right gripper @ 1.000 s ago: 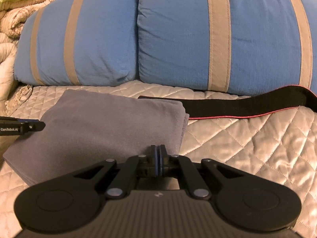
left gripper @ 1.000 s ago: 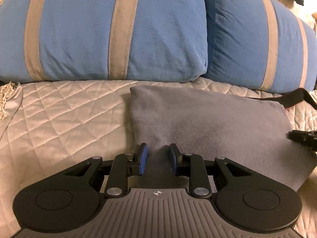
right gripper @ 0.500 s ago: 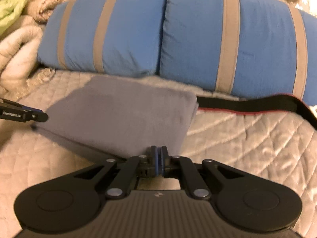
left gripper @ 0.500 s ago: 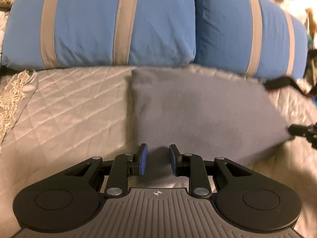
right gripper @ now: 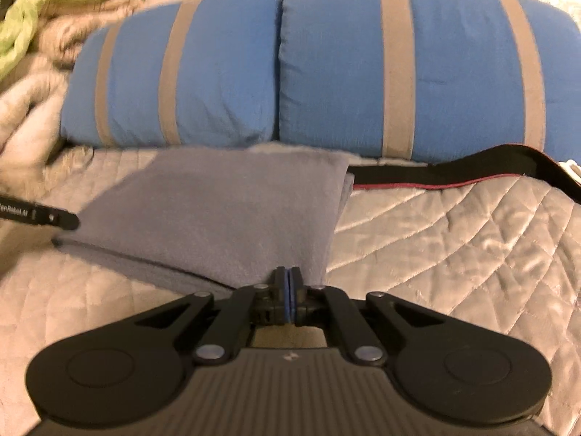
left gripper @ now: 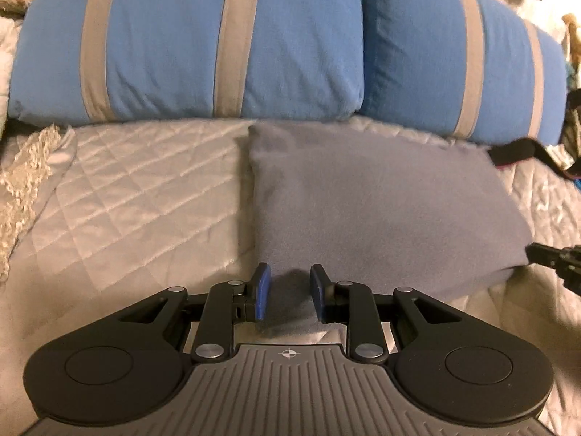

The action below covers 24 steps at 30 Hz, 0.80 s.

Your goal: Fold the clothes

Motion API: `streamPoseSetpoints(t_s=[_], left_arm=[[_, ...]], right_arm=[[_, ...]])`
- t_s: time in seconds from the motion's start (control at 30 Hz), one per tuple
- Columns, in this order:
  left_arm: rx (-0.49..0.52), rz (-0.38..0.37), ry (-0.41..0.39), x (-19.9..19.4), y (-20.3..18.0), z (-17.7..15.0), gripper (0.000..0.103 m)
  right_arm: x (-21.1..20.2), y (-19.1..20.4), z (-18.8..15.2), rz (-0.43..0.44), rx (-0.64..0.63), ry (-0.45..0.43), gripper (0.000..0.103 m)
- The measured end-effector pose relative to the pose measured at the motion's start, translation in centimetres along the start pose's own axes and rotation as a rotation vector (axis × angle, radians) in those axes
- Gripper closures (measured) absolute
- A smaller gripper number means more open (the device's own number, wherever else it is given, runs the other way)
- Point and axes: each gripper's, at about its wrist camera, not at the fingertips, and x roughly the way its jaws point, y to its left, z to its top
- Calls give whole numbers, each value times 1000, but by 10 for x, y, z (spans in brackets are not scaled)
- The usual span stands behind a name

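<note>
A folded grey garment point(left gripper: 366, 203) lies on the quilted bed cover in front of the pillows; it also shows in the right wrist view point(right gripper: 225, 210). My left gripper point(left gripper: 288, 283) is open, its blue pads either side of the garment's near left edge. My right gripper point(right gripper: 287, 279) is shut on the garment's near right corner and holds that edge raised off the cover. The left gripper's finger shows at the left of the right wrist view point(right gripper: 43, 214); the right gripper's tip shows at the right of the left wrist view point(left gripper: 552, 258).
Two blue pillows with grey stripes point(left gripper: 189, 43) point(right gripper: 417, 65) lie behind the garment. A black strap with red edging point(right gripper: 446, 174) lies to the right. Bunched blankets point(right gripper: 40, 18) sit at far left. The beige quilted cover point(left gripper: 120, 210) surrounds everything.
Both grippers have lifted and pulled back a little. The garment's near edge has risen off the cover with the shut right gripper. The left gripper stays open.
</note>
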Motion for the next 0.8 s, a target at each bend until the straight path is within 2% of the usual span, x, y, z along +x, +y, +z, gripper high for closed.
streamPoseSetpoints(t_s=[0.1,0.3,0.33,0.43,0.5,0.8], left_arm=[[36,-41,-46,-6,-13,3,80],[158,-128,-101,-9,-54,6,79],[168,-136,-100,-8,-59,5,79],[214,-143,-56,0,-71,-1,79],[238,-123,-24,7,-75,-7,79],[167,-127,-46,-5,-67,-4,79]], right_arm=[[-4,5,2,16,-5,-39,94],[-2,28,6,69,-62,-75,94],[2,31,4,66,-71,-57,94],[15,37,2,39,-101,0,91],[13,38,2,34,-102,-8,84],[3,50,1,18,-173,-60,82]])
